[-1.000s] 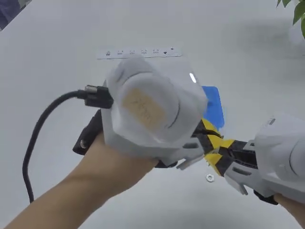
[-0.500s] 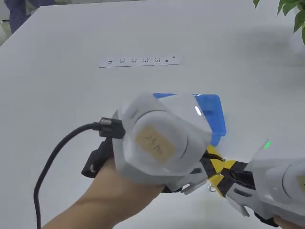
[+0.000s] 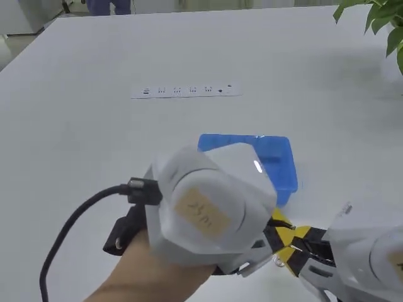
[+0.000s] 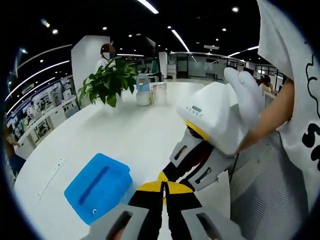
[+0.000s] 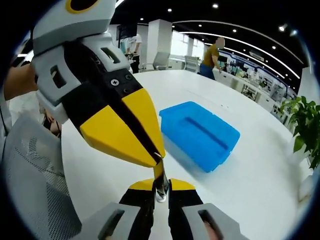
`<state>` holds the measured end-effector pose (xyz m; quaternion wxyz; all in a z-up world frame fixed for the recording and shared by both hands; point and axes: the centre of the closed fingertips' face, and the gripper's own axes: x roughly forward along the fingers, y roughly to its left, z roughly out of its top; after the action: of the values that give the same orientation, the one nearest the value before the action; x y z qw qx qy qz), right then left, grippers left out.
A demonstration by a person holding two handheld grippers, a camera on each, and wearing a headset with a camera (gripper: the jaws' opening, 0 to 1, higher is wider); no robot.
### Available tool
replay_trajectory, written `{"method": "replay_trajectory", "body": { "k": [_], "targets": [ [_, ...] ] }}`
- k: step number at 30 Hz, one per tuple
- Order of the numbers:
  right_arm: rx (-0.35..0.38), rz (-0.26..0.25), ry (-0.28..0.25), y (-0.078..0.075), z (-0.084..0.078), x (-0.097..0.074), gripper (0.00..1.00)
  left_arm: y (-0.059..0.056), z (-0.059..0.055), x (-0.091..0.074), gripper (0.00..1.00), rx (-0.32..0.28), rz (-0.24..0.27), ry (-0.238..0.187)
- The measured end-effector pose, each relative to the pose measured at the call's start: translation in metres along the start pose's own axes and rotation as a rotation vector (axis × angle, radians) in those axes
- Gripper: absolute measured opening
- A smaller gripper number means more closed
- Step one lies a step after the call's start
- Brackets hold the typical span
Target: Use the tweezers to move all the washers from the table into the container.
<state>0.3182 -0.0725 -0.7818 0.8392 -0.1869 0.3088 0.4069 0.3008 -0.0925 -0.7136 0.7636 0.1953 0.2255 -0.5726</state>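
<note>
Clamped tight with the right gripper [image 5: 160, 187] on thin silver metal tweezers [image 5: 159, 172]. Pinched shut at 12 o'clock too, tip to tip, with the left gripper [image 4: 163, 186]. Looks like one small silver ring washer [image 3: 278, 262] on the white table [image 3: 94, 126] just below. Blue plastic container [image 5: 200, 132] at 1 o'clock, nothing spotted inside. Barely started, probably.
</note>
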Motion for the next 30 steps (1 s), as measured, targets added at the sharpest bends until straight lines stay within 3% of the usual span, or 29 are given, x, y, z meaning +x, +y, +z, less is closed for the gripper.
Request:
{"method": "replay_trajectory", "body": {
  "k": [10,16,25,30],
  "targets": [
    [-0.007,0.015,0.016,0.004,-0.001,0.002,0.05,-0.003,-0.002,0.001,0.00,0.028,0.000,0.028],
    [-0.066,0.012,0.023,0.004,-0.002,0.002,0.04,-0.001,-0.002,0.001,0.00,0.013,0.006,0.028],
    [-0.050,0.027,0.020,0.003,-0.002,0.004,0.03,0.000,-0.001,0.001,0.00,0.008,-0.005,0.029],
    [-0.066,0.033,0.006,0.000,0.008,0.001,0.03,0.004,0.007,-0.006,0.00,0.026,0.005,0.022]
  ]
}}
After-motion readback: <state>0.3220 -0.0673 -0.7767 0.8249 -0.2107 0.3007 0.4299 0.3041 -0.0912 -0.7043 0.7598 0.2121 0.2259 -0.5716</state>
